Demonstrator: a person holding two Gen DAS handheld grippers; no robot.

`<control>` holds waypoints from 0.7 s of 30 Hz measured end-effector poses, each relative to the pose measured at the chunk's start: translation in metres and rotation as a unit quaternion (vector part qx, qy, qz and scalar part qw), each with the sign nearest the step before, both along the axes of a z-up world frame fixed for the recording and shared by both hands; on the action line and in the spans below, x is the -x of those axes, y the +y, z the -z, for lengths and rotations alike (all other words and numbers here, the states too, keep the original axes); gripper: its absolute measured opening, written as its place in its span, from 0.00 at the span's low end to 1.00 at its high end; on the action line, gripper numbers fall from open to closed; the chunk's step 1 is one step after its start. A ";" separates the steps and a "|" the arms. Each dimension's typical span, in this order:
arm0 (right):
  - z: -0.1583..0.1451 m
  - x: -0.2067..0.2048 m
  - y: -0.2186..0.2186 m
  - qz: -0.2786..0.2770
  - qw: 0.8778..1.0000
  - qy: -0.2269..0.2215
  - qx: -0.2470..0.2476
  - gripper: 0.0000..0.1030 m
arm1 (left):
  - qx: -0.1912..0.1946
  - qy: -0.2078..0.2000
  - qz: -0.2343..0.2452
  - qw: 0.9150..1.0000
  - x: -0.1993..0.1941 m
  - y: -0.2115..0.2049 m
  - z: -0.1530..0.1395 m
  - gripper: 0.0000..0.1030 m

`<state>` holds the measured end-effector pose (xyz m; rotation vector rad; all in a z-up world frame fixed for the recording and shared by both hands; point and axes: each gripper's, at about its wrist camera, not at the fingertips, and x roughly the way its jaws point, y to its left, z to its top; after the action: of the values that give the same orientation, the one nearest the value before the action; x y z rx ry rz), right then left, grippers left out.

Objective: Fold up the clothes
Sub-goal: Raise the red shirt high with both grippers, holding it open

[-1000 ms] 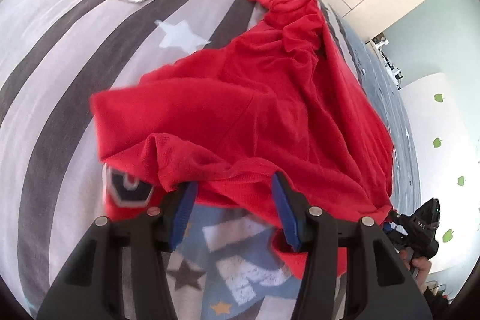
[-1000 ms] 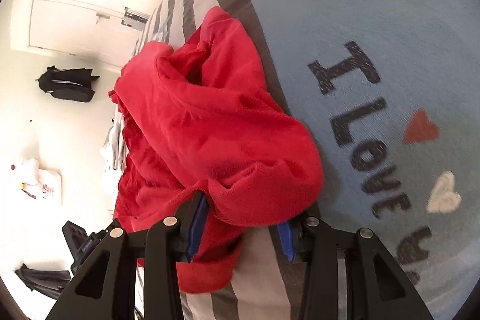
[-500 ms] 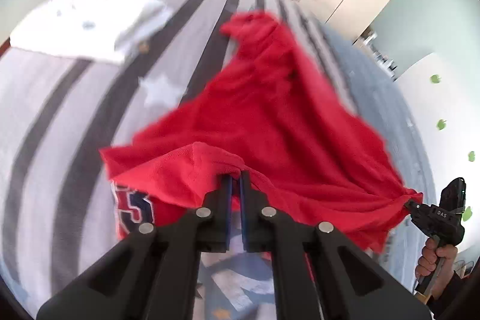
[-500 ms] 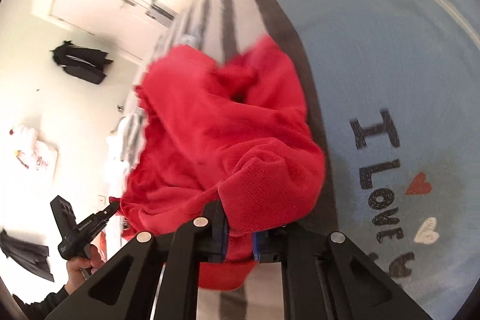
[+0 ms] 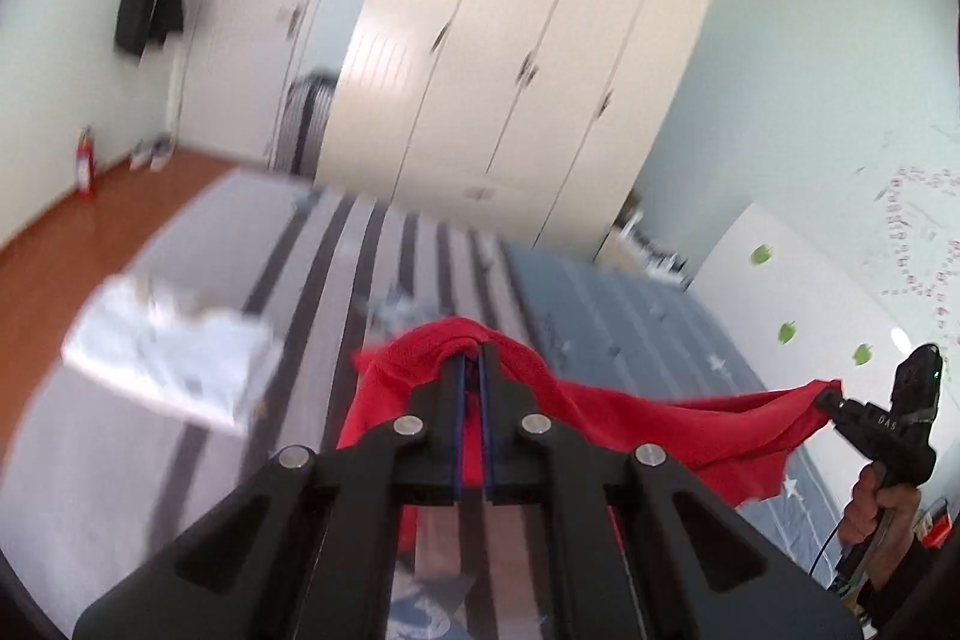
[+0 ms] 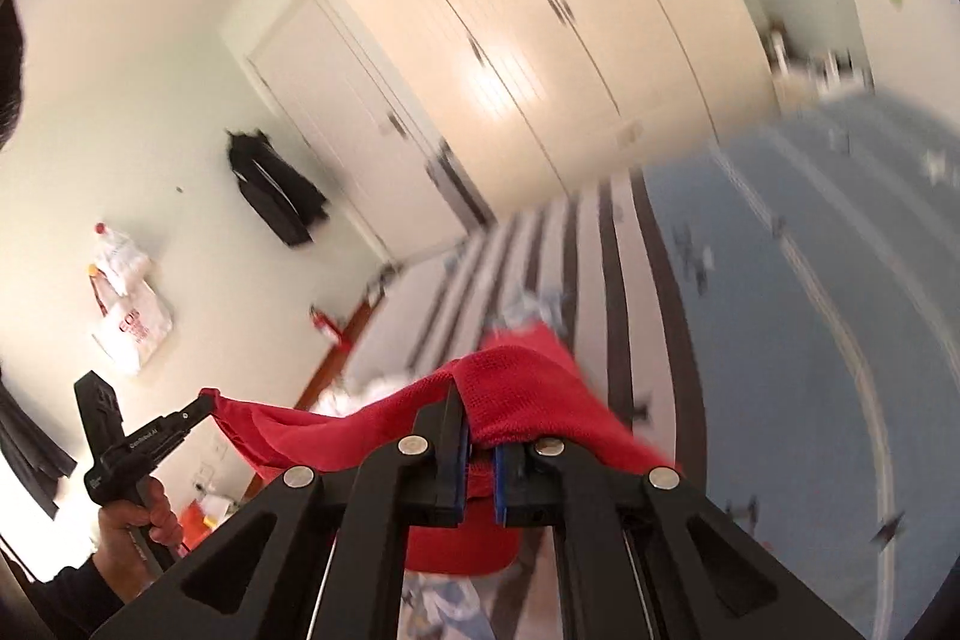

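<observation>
A red shirt (image 5: 672, 430) hangs in the air above the bed, stretched between my two grippers. My left gripper (image 5: 471, 364) is shut on one end of its edge, the cloth bunched over the fingertips. My right gripper (image 6: 477, 418) is shut on the other end of the red shirt (image 6: 336, 430). Each gripper shows in the other's view, the right one (image 5: 831, 400) at far right, the left one (image 6: 204, 403) at far left, each pinching a corner. The shirt's lower part is hidden behind the gripper bodies.
The bed (image 5: 300, 268) has a grey and dark striped cover and a blue half (image 6: 810, 280). A folded white garment (image 5: 168, 346) lies on its left side. White wardrobes (image 5: 510, 70) stand beyond the bed. A black jacket (image 6: 270, 196) hangs on the wall.
Both grippers closed on the red shirt's edge and lifted it off the bed. They moved apart, pulling the cloth taut, and the cameras tilted up toward the wardrobes.
</observation>
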<state>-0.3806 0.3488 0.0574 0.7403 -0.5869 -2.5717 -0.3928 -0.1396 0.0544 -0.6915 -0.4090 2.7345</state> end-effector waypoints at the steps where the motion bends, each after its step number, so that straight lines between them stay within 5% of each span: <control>1: -0.027 -0.012 0.000 0.004 1.000 0.015 0.001 0.05 | 0.004 0.017 0.009 1.000 -0.008 0.000 -0.028 0.02; 8: -0.199 -0.090 -0.014 0.045 0.993 0.104 -0.040 0.05 | 0.018 0.106 0.060 0.992 -0.044 -0.010 -0.205 0.02; 13: -0.276 -0.100 -0.027 0.057 0.983 0.153 -0.080 0.05 | 0.048 0.148 0.084 0.984 -0.023 -0.004 -0.254 0.02; 17: -0.269 -0.050 -0.027 0.059 0.984 0.130 -0.105 0.05 | 0.058 0.103 0.086 0.989 0.040 0.008 -0.219 0.02; 21: -0.198 0.040 -0.014 0.059 0.990 0.056 -0.111 0.05 | 0.070 0.049 0.068 0.994 0.123 0.022 -0.145 0.02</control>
<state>-0.4209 0.3348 0.2550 0.6418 -0.3197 -2.7991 -0.5154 -0.1173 0.1993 -0.5926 -0.1447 2.6725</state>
